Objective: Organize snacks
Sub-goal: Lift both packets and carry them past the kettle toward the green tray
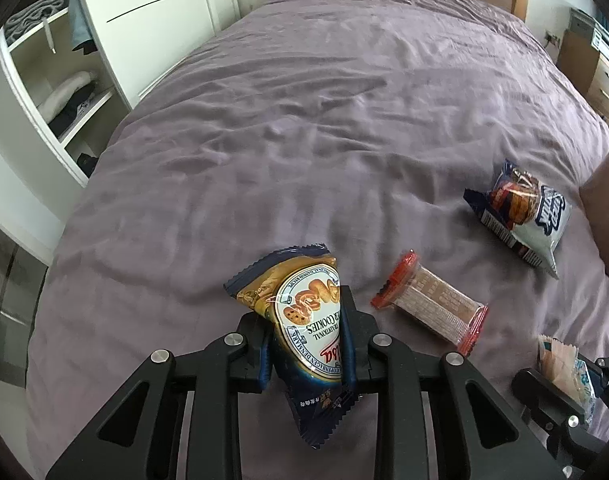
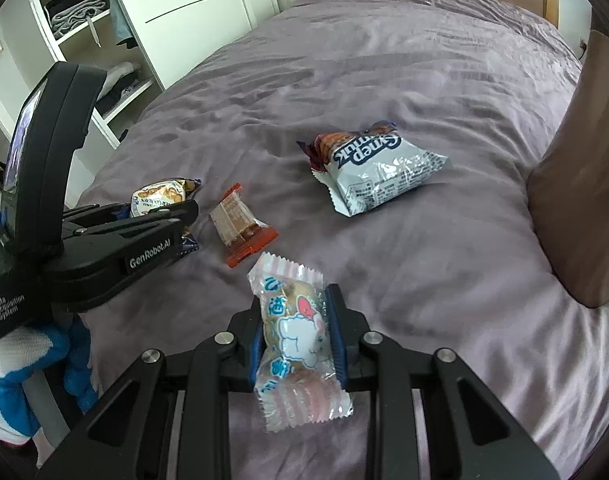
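Observation:
My left gripper [image 1: 306, 312] is shut on a dark blue butter cookies packet [image 1: 304, 320], which it pinches above the purple bedspread [image 1: 304, 140]. In the right wrist view that same left gripper [image 2: 160, 216] appears at the left with the cookies packet [image 2: 160, 196] in it. My right gripper [image 2: 294, 316] is shut on a clear pink-and-white snack packet [image 2: 296, 340] with a cartoon print. On the bed lie a red-ended clear wafer packet [image 1: 432, 308] [image 2: 240, 224] and a white and blue chip bag [image 1: 520, 212] [image 2: 376, 168].
A brown box or cushion [image 2: 576, 200] stands at the right edge of the bed. An open white wardrobe with shelves [image 1: 60, 92] is off the bed's left side. A hand in a blue and white glove [image 2: 32, 364] holds the left gripper.

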{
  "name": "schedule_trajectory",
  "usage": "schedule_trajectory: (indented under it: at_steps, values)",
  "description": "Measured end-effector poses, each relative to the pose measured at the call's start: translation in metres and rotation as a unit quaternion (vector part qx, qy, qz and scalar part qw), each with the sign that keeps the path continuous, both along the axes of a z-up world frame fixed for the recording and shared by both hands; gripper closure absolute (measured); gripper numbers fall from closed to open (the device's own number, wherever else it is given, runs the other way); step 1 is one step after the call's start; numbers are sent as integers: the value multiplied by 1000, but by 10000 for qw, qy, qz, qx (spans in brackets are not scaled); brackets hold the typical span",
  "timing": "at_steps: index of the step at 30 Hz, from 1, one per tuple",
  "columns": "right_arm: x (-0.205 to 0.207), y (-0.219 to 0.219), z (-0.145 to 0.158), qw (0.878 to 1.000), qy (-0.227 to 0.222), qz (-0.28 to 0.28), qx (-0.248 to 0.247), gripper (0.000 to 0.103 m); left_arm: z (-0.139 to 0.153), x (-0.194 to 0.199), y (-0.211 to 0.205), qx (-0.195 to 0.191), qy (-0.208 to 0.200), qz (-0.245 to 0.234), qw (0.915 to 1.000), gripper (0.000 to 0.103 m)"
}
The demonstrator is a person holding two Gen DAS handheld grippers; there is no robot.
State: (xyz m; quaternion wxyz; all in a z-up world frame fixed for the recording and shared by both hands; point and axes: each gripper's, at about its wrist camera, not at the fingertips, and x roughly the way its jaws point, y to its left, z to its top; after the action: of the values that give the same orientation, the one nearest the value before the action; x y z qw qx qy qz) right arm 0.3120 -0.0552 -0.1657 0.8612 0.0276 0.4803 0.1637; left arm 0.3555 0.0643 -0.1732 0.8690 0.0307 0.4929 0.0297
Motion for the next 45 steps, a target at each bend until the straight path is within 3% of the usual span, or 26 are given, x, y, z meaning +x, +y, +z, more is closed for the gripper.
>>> schedule_trajectory:
  at_steps: [10,24,34,45]
  values:
    - [-31,-10,33,9995,-160,271,46,103,32,-28,3,-11,-179,-24,9998,80]
    - [-111,-62,82,9987,-283,422,-19,103,89,-127,-40,-257,-278,-618,9974,80]
    - [-175,-163,104,9992,-337,-137,-195,103,112,-197,-106,-153,-217,-1358,9904,80]
    - [-246,-307,117,9894,-511,-1264,-490,103,126,-239,-222,-267,-74,-2307,9726,80]
